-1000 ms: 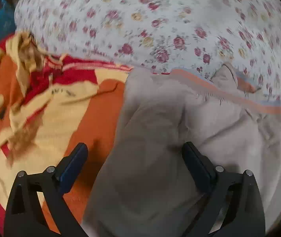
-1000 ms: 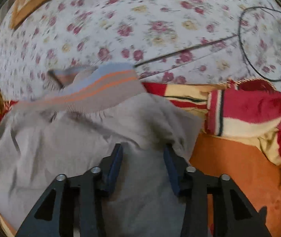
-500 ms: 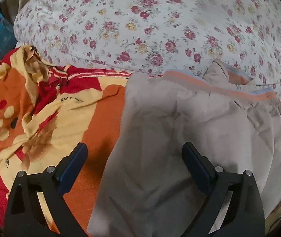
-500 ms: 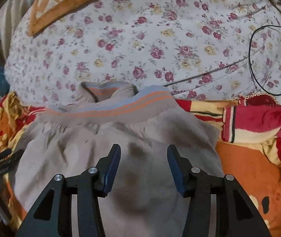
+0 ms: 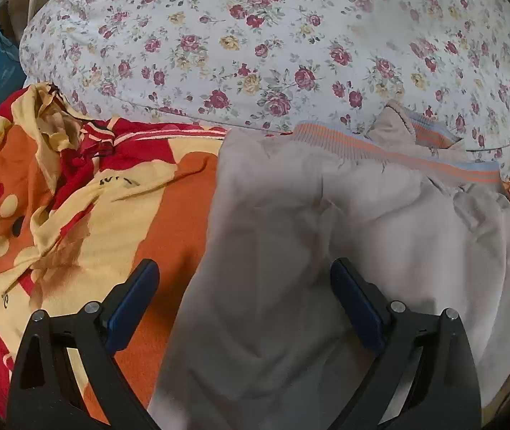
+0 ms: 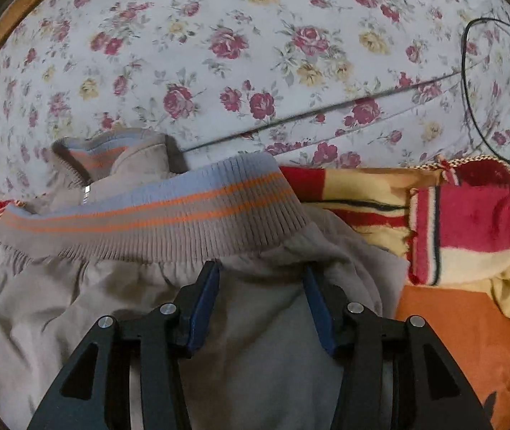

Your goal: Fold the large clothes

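I see the bed [image 5: 290, 36] first, its floral sheet filling the far half of both views. Nearer me lies an orange, red and yellow blanket [image 5: 86, 197], rumpled, and on it the thing I am here for: a beige jacket [image 5: 308, 251], spread across the blanket with its ribbed hem [image 6: 154, 218], striped blue and orange, at the far edge where it meets the floral sheet. A cuff or collar piece [image 6: 111, 157] with the same stripes pokes up behind the hem; I cannot tell which it is. A thin black cable [image 6: 470, 89] loops on the sheet at the far right.

My left tongs [image 5: 244, 283] are spread wide and released, holding nothing, straddling the jacket's left edge where it overlaps the blanket. My right tongs [image 6: 260, 283] are parted too, gripping nothing, their tips just short of the ribbed hem.

I judge the jacket light and soft, a thin limp shell that will sag and drag wrinkles with it, possibly a little slippery. The ribbing looks thicker and grippier, so I would pinch at the hem's corners, one per side, and lift evenly to keep the fold square.
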`<action>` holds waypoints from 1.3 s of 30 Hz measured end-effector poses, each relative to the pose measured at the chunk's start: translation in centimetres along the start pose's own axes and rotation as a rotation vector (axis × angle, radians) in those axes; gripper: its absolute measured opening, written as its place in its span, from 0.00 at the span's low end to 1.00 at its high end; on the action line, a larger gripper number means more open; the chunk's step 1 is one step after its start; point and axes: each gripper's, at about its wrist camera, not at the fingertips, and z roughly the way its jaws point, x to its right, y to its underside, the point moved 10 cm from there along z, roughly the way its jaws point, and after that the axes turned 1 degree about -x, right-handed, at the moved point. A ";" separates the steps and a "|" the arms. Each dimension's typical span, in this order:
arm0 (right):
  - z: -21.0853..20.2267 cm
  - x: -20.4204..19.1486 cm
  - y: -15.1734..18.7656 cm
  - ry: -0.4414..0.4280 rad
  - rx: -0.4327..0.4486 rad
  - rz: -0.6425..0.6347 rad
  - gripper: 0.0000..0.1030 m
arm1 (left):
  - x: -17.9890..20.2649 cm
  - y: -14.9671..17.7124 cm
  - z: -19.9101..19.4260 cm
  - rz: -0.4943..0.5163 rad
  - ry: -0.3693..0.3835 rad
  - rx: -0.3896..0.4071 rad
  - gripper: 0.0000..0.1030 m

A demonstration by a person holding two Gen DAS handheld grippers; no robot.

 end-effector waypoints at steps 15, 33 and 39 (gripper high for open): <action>-7.4 4.6 9.3 -0.080 -0.012 -0.013 0.56 | -0.4 3.2 -2.4 -0.027 0.051 -0.036 0.94; -14.1 -5.9 6.3 -0.177 0.112 -0.152 0.59 | -0.7 3.9 -5.0 -0.011 0.061 -0.008 0.94; -14.2 -6.1 6.9 -0.190 0.112 -0.151 0.59 | -1.0 4.1 -4.8 -0.038 0.072 -0.016 0.94</action>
